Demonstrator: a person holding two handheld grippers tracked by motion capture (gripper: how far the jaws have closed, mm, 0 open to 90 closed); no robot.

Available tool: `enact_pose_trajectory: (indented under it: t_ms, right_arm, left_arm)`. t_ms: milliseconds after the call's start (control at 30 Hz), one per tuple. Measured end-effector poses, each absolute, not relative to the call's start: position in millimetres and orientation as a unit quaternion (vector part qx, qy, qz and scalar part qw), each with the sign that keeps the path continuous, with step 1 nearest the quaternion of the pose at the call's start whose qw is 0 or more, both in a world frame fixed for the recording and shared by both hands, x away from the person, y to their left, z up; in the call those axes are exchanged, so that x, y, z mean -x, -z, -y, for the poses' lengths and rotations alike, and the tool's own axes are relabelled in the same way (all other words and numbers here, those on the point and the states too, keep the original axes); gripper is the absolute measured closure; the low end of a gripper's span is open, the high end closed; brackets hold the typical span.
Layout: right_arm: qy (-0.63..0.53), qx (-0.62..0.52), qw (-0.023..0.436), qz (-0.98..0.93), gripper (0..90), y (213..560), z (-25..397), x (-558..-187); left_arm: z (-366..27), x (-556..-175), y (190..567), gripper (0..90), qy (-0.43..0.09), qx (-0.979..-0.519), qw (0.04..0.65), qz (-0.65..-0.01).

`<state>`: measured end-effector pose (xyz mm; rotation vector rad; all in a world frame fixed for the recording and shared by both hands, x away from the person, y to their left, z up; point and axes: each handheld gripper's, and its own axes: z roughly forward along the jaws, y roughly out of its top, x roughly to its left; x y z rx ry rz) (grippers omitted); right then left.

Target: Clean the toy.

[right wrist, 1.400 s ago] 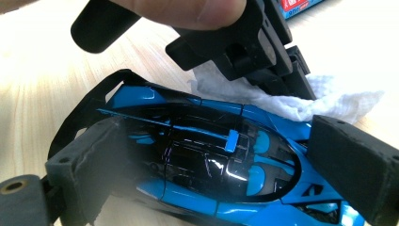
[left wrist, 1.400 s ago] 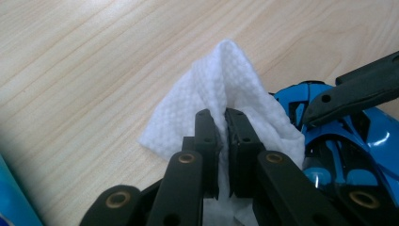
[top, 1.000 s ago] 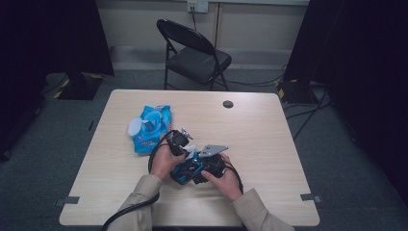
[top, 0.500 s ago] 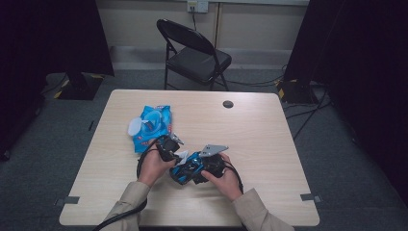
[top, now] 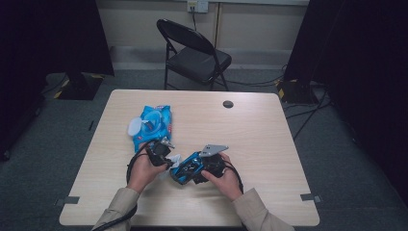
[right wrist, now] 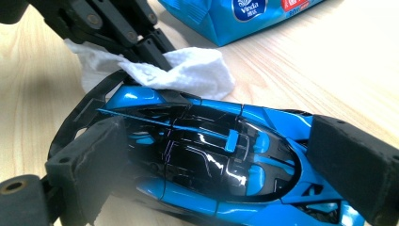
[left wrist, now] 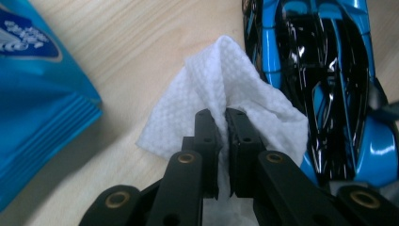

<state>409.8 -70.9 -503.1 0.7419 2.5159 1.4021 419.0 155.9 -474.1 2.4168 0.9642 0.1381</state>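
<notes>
A glossy blue and black toy car (right wrist: 211, 155) lies on the wooden table, with my right gripper (right wrist: 221, 160) shut on it, one foam pad (right wrist: 89, 160) on each side of the body. In the high view the car (top: 186, 169) sits just in front of the person's hands. My left gripper (left wrist: 222, 117) is shut on a white textured wipe (left wrist: 226, 80), which hangs against the car's (left wrist: 324, 70) left flank. The right gripper view has the left gripper (right wrist: 141, 47) pressing the wipe (right wrist: 188, 70) onto the car's far end.
A blue pack of wet wipes (top: 154, 122) with its round lid flipped open lies left of centre, just beyond the left gripper (top: 161, 154). A dark cable grommet (top: 228, 104) sits near the table's far edge. A black folding chair (top: 195, 55) stands behind the table.
My left gripper has slid left and toward the person with the wipe, along the car's end. The right gripper and the car have stayed nearly in place.
</notes>
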Motion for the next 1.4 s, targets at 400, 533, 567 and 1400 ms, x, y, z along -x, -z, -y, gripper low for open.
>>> enact_pose_trajectory:
  t_ms: [400, 533, 567, 1400]
  right_arm:
    - [-0.47, -0.249, 0.084, -0.843, 5.6, 503, 71, -410]
    - [-0.47, -0.25, 0.085, -0.843, 5.6, 503, 72, -411]
    - [-0.469, -0.25, 0.085, -0.843, 5.6, 503, 72, -411]
    - [-0.469, -0.25, 0.085, -0.843, 5.6, 503, 72, -411]
  left_arm:
    - [-175, -408, 467, 83.6, -0.055, -0.883, 0.28, -0.372]
    - [-180, -411, 452, 83.7, -0.06, -0.876, 0.294, -0.377]
    - [-180, -411, 452, 83.7, -0.06, -0.876, 0.294, -0.377]
    - [-108, -459, 451, 83.7, -0.082, -0.891, 0.277, -0.351]
